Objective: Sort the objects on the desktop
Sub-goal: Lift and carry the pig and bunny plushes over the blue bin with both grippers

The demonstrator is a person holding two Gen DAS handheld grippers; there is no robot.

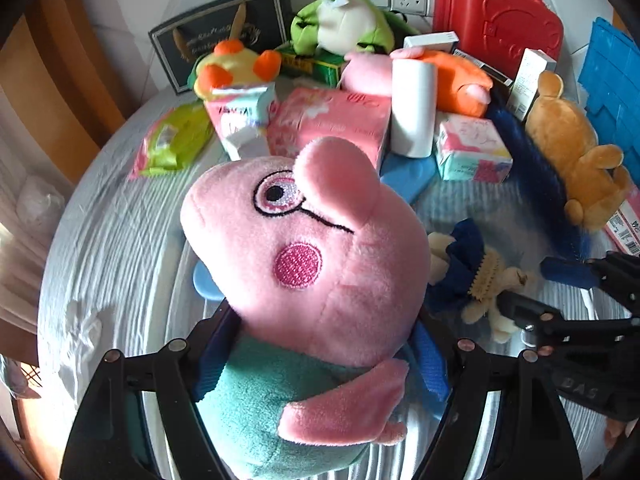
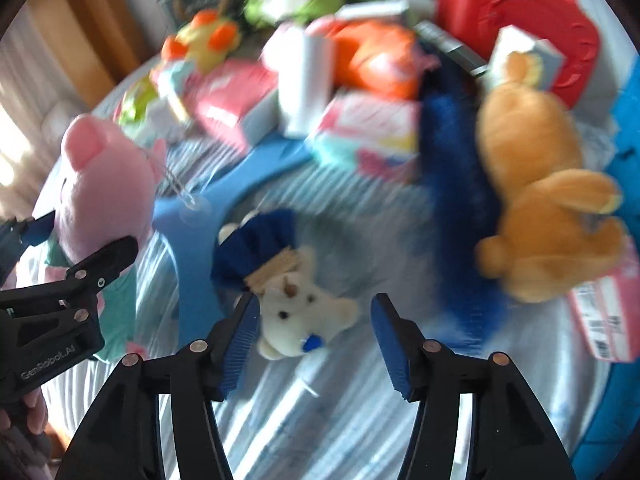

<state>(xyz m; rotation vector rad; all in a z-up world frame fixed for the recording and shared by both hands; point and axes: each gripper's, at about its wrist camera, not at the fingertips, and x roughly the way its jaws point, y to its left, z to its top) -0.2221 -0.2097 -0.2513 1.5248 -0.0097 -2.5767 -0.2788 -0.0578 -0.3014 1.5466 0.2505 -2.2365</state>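
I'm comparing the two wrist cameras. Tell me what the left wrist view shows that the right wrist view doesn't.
Only the left wrist view shows the pink plush pig's embroidered eye and cheek and the dark framed plaque. Only the right wrist view shows the small cream teddy bear's face between the open right gripper. Both show the red plastic case, the tan plush bear and the striped cloth.

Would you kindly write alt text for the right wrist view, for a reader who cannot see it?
The open right gripper frames a small white teddy bear in a blue hat, lying on a striped cloth. At left, the left gripper holds a pink pig plush; a blurred heap of toys and boxes lies behind.
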